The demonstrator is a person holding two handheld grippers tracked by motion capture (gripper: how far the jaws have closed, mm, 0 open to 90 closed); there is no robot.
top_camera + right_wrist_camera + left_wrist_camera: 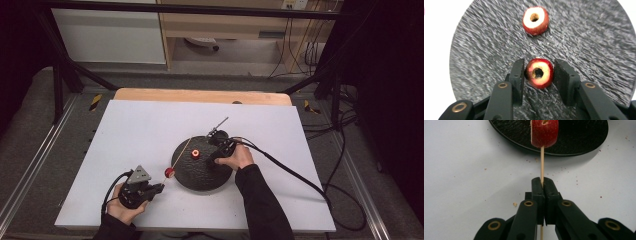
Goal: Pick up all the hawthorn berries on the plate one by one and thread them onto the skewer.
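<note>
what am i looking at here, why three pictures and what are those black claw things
A person sits at a white table and holds a hand-operated two-jaw clamp in each hand; there is no robot arm. The high view looks down from above. The other two pictures come from cameras riding on each clamp, looking along its black jaws.

The left gripper is shut on a thin wooden skewer that already carries one red fruit ring. The right gripper is over the round black plate, its jaws on either side of a second cored piece, one pad touching it, the other just apart. A third ring lies farther back on the plate.
</note>
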